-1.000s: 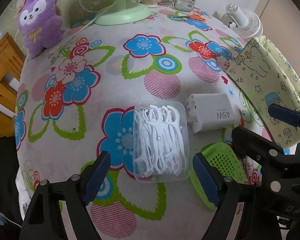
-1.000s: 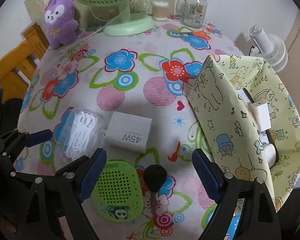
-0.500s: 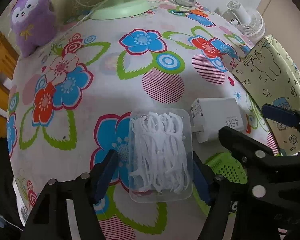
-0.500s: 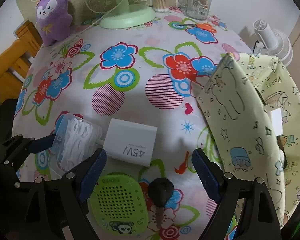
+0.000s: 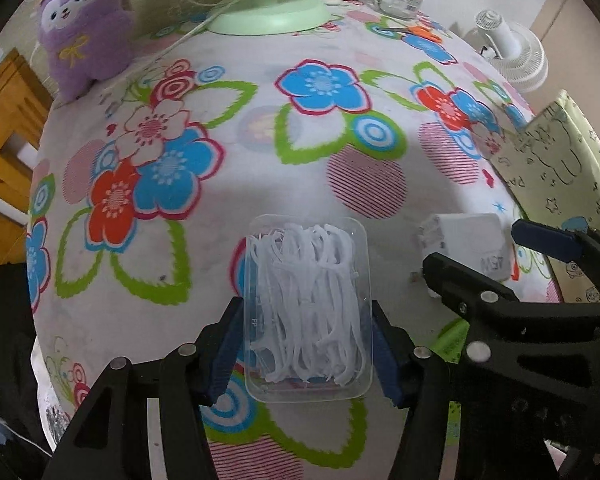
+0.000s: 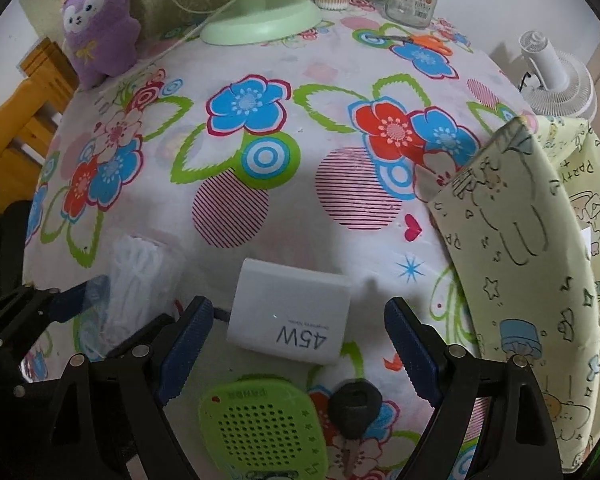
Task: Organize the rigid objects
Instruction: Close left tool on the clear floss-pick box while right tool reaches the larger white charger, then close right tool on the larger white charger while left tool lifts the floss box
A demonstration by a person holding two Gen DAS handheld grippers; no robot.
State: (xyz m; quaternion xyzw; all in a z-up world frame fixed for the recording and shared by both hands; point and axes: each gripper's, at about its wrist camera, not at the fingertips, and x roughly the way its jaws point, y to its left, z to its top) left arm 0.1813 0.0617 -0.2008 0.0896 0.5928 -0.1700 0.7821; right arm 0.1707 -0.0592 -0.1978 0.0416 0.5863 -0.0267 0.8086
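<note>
Left gripper [image 5: 306, 344] closed in from wide-open stance; blue pads now pressed against both long sides of clear floss-pick box [image 5: 307, 308]. Box sat on floral tablecloth [image 5: 228, 184], just left of white 45W charger [image 6: 290, 322]. Grasp looked secured; lift likely next. Left gripper low, level, pointing forward. Right gripper [image 6: 298, 344] spread wide, empty, hovering over charger, jaws straddling it untouched.
</note>
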